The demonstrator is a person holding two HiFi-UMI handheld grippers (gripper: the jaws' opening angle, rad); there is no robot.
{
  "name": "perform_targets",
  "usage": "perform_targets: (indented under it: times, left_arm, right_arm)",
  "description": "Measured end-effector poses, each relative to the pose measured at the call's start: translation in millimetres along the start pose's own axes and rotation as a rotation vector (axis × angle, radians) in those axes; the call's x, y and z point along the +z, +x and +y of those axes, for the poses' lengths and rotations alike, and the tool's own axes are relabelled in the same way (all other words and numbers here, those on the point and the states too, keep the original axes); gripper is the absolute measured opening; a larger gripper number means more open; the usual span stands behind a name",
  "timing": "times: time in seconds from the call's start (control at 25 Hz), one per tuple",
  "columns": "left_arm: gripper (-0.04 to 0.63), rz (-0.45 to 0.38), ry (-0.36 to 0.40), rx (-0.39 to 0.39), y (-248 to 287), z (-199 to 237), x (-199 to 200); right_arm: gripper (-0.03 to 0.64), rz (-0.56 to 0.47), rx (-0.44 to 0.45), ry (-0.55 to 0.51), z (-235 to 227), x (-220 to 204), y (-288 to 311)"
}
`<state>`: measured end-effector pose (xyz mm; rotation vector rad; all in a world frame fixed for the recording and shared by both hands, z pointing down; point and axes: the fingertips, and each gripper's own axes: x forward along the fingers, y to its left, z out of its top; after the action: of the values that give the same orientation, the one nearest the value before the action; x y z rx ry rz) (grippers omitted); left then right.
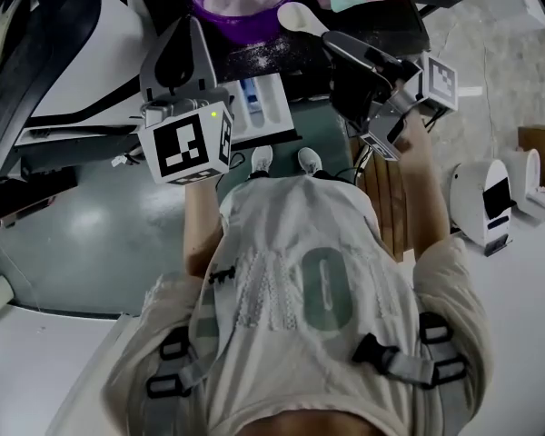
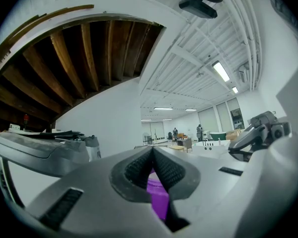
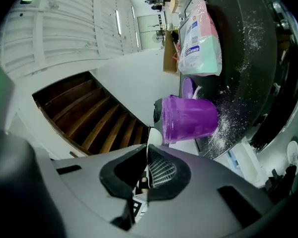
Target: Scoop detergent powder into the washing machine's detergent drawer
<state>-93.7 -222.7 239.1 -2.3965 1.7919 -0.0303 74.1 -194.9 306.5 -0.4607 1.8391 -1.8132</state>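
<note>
At upper centre, the scoop [image 1: 298, 16] is pinched by the right claw [image 3: 146, 155] and the tub [image 1: 245, 27] by the left claw [image 2: 152, 155]. Powder is best carried level to the drawer [image 1: 277, 107].

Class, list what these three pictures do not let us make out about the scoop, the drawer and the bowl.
- Scoop: whether it holds powder. It is too small in the head view, and only an edge shows past the jaws in the right gripper view.
- Detergent drawer: its fill. The left gripper covers part of it in the head view.
- Purple bowl: far rim cut off by the head view's top edge.
</note>
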Motion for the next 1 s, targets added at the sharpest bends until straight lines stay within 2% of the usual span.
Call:
perform_targets:
  times: [0.4,0.8,1.0]
  left_arm:
    - [0.021,0.014,-0.011,0.123,-33.6,41.9,-16.8]
    - [0.021,0.05,-0.001,0.226,-62.4,62.8,-23.9]
    - [0.021,0.058,0.008,0.277,-81.0,79.7,-27.2]
  right_arm:
    - [0.011,0.217,0.007,-0.028,-20.4,-52.4,32.0]
    - [0.011,0.414,-0.063,-0.023,-68.0,-92.8,47.9]
    - [0.011,0.471,-0.094,-0.034,-92.1,-103.7,57.9]
